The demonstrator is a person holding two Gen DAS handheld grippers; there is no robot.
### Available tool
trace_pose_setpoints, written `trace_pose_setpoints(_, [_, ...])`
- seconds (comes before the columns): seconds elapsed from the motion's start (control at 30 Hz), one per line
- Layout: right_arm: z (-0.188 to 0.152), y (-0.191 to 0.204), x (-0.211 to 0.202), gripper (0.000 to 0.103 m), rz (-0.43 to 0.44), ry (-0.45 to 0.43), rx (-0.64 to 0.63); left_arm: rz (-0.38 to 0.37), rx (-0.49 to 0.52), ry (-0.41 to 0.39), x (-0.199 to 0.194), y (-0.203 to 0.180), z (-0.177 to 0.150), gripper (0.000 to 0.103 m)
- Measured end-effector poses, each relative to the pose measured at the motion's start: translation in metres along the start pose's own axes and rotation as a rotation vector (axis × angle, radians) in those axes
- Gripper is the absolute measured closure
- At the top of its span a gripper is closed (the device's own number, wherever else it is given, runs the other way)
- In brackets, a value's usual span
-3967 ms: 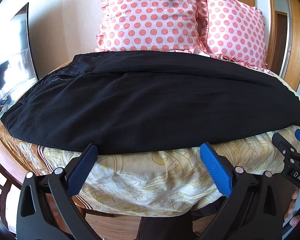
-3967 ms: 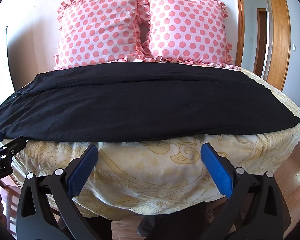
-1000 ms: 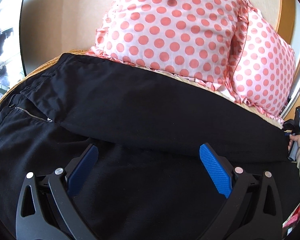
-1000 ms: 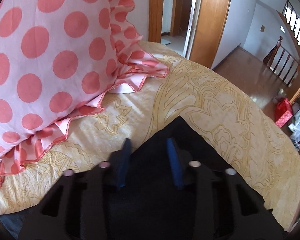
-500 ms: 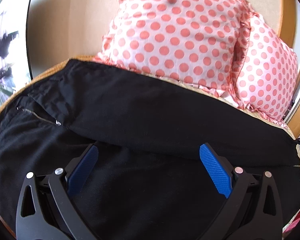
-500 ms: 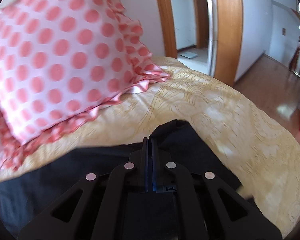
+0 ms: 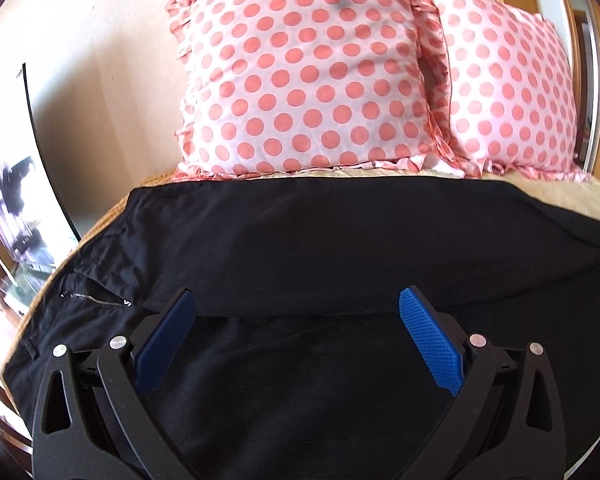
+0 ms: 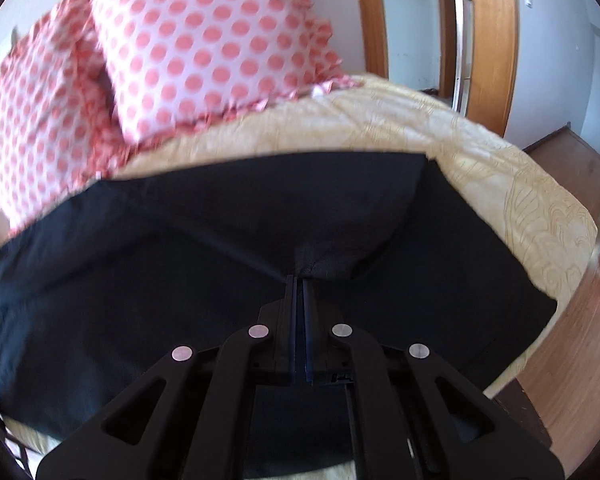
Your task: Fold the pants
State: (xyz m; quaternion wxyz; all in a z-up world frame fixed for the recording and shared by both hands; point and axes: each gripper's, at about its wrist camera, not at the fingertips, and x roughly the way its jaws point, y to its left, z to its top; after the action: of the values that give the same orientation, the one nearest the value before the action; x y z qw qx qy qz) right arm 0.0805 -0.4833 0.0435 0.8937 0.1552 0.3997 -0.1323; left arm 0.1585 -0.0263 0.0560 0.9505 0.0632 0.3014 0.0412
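The right gripper (image 8: 300, 280) has its fingers pressed together, pinching a raised fold of the black pants (image 8: 204, 248). The left gripper (image 7: 298, 316) hovers with fingers spread wide over the pants (image 7: 300, 240), which lie across the bed (image 8: 500, 184) below them. Beyond sit two polka-dot pillows (image 7: 304, 76).

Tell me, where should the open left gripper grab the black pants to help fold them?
Probably the waistband end, by the zipper. The left gripper could come in low from the pants' left edge, where the cloth lies flat on the bed.
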Motion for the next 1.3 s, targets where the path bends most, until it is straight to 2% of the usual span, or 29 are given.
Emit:
trace_pose_setpoints(0.2, [-0.001, 0.013, -0.001, 0.099, 0.003, -0.006, -0.033, 0.006, -0.013, 0.007, 0.001, 0.003, -0.001, 0.002])
trace_pose_setpoints(0.37, [-0.006, 0.009, 0.006, 0.099, 0.074, 0.066, 0.042, -0.006, -0.024, 0.031, 0.006, 0.004, -0.001, 0.002])
trace_pose_setpoints(0.47, [-0.009, 0.010, 0.010, 0.096, 0.067, 0.078, 0.047, -0.011, -0.021, 0.035, 0.006, 0.003, 0.000, 0.002])
trace_pose_setpoints(0.53, [-0.009, 0.012, 0.010, 0.088, 0.069, 0.075, 0.052, -0.013, -0.017, 0.039, 0.007, 0.002, -0.001, 0.002])
trace_pose_setpoints(0.63, [-0.004, 0.013, 0.010, 0.053, 0.108, 0.069, 0.086, -0.016, -0.016, 0.046, 0.008, 0.002, -0.001, 0.002])
trace_pose_setpoints(0.67, [-0.002, 0.012, 0.011, 0.052, 0.108, 0.060, 0.101, -0.016, -0.017, 0.047, 0.009, 0.002, -0.001, 0.002])
trace_pose_setpoints(0.8, [0.006, -0.004, 0.019, 0.053, 0.140, 0.035, 0.228, -0.019, -0.022, 0.054, 0.010, 0.003, -0.001, 0.002])
trace_pose_setpoints(1.07, [0.013, -0.034, 0.027, 0.069, 0.190, 0.004, 0.448, -0.031, -0.034, 0.074, 0.014, 0.006, -0.001, 0.002])
trace_pose_setpoints(1.17, [0.014, -0.040, 0.031, 0.077, 0.190, -0.004, 0.499, -0.034, -0.035, 0.082, 0.016, 0.007, -0.001, 0.002])
trace_pose_setpoints(1.3, [0.007, -0.028, 0.022, 0.077, 0.187, 0.025, 0.463, -0.031, -0.041, 0.084, 0.016, 0.008, -0.001, 0.002])
